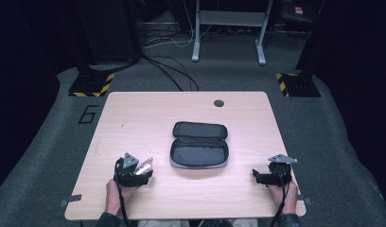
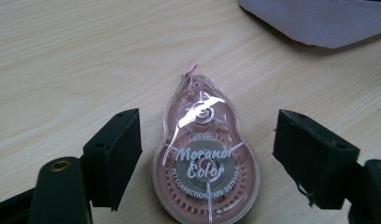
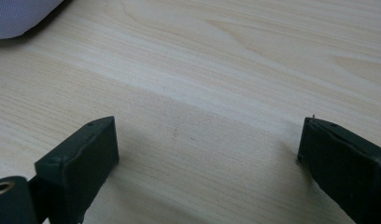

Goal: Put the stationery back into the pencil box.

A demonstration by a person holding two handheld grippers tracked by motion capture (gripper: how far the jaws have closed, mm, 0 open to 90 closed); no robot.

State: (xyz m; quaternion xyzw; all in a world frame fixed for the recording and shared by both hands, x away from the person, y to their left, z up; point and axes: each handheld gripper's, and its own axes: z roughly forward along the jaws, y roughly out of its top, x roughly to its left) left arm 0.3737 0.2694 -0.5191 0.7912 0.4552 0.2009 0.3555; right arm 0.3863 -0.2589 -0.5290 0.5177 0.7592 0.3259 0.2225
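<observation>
one pink clear-plastic correction tape roller [image 2: 206, 161] | one open grey fabric pouch [image 1: 199, 144] | left gripper [image 2: 207, 158] – jaws astride roller, untouching | right gripper [image 3: 207, 158] – wide, empty

The correction tape [image 2: 206, 161] has a clear shell over pale pink insides, a grey hub, and white lettering across it. The table [image 1: 134, 113] is light wood with fine grain. The pouch [image 1: 199, 144] is black outside and dark grey within, its edge seemingly pale lilac-grey in the left gripper view. Both grippers' jaws are matt black. The floor [image 1: 49, 142] is grey carpet bearing a dark "6".
</observation>
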